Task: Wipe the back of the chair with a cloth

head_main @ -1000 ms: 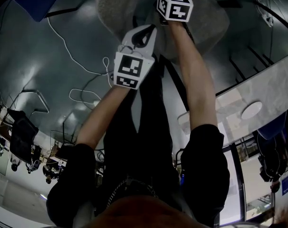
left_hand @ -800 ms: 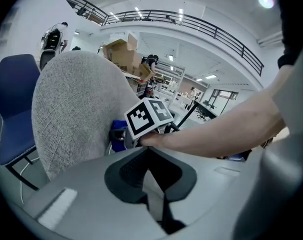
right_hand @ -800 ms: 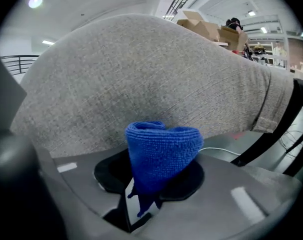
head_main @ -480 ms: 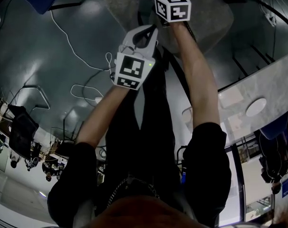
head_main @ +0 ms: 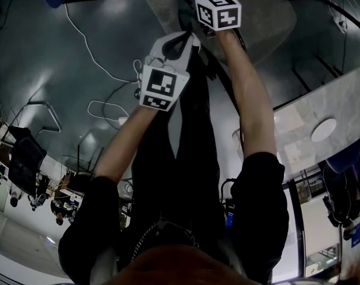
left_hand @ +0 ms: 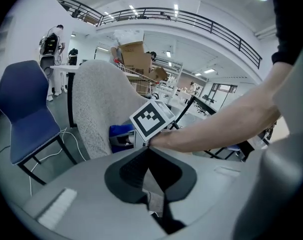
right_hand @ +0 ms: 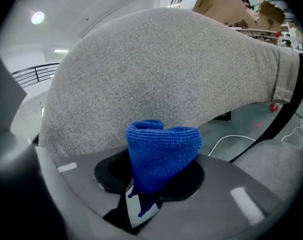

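A dark, glossy floor (head_main: pixel 43 82) spreads beneath the person, whose bare forearms reach out ahead. A grey fabric chair (right_hand: pixel 156 69) stands directly in front, and its broad curved back fills most of the right gripper view. A blue chair (left_hand: pixel 24 109) stands to one side of it, apart from it. The left gripper (left_hand: pixel 149 156) is held low behind the right one, its fingers pressed together at the tips with nothing between them. It looks past the right forearm toward the grey back. The right gripper (right_hand: pixel 144 204) is raised close to the chair back, and its fingers pinch a folded blue cloth (right_hand: pixel 161 151). The cloth stands up out of them in a rounded wad. Its top edge sits right at the grey fabric, though actual contact is hard to confirm from these angles. A thin white cable (head_main: pixel 91 46) trails across the floor.
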`<action>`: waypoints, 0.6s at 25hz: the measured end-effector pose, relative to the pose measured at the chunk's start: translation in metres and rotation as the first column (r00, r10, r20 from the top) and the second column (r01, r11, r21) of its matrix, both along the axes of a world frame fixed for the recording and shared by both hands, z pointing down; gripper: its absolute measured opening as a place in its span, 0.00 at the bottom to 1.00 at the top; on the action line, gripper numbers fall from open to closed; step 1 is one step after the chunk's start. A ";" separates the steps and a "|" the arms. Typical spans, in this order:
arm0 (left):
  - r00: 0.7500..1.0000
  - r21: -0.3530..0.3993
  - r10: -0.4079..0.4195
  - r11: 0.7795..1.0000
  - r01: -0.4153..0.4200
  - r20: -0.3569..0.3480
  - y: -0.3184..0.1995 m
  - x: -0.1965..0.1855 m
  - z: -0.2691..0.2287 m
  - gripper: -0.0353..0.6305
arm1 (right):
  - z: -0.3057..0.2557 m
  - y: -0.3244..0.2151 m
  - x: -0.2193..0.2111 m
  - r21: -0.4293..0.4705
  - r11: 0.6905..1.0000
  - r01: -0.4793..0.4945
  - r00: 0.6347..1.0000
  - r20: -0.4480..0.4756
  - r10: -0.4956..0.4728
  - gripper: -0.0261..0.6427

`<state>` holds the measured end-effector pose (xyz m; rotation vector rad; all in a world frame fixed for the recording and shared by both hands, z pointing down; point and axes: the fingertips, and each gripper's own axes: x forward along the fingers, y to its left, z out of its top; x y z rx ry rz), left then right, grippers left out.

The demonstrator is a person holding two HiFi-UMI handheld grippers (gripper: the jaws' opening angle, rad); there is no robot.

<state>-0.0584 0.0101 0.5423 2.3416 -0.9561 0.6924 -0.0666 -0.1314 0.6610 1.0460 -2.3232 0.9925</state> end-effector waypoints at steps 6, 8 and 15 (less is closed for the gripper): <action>1.000 0.004 0.005 1.000 -0.005 0.005 0.017 -0.012 -0.002 0.06 | -0.003 0.030 -0.015 -0.019 0.999 0.035 0.999 0.029 -0.035 0.23; 1.000 0.003 0.007 1.000 -0.007 0.005 0.021 -0.013 -0.001 0.06 | -0.002 0.038 -0.017 -0.022 0.999 0.043 0.998 0.036 -0.042 0.23; 1.000 -0.001 0.016 1.000 -0.016 0.013 0.037 -0.017 0.004 0.06 | 0.004 0.063 -0.019 -0.041 0.997 0.062 0.997 0.052 -0.060 0.23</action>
